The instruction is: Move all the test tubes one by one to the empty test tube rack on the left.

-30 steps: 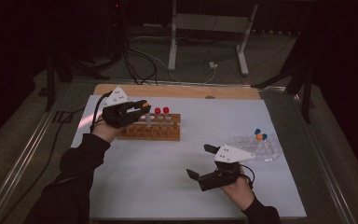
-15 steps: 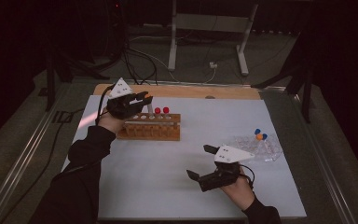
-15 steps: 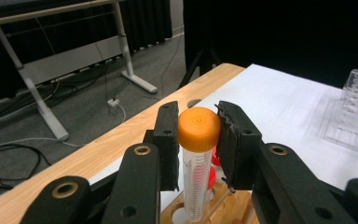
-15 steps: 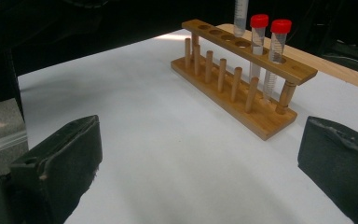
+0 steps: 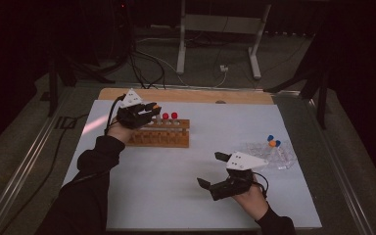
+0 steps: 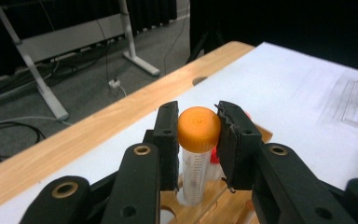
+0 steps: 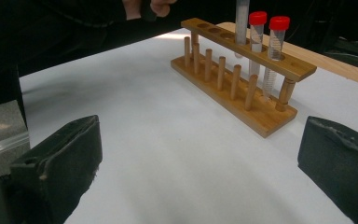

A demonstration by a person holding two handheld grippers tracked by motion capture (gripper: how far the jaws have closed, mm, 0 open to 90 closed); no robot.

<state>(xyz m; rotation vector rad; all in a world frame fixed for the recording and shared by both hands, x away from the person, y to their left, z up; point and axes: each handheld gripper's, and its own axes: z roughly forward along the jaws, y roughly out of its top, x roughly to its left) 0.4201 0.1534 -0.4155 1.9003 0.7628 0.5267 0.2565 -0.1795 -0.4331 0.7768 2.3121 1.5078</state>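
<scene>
A wooden tube rack [image 5: 159, 134] stands on the white table, also seen as the rack [image 7: 242, 70] in the right gripper view. Two red-capped tubes [image 5: 170, 117] stand in it. My left gripper [image 5: 149, 108] is above the rack's left part, shut on an orange-capped tube [image 6: 198, 140] whose lower end hangs just over a rack hole [image 6: 186, 200]. That tube's clear body [image 7: 241, 18] shows beside the red caps [image 7: 268, 21]. My right gripper [image 5: 213, 171] is held open near the front of the table, its pads [image 7: 65, 154] wide apart with nothing between them.
A clear plastic tray [image 5: 269, 154] at the right holds tubes with blue and orange caps [image 5: 272, 142]. A wooden board edge [image 5: 186, 94] runs along the table's far side. Cables and a metal stand lie on the floor beyond.
My left gripper has risen and shifted slightly right over the rack with the orange-capped tube. The right gripper has stayed put.
</scene>
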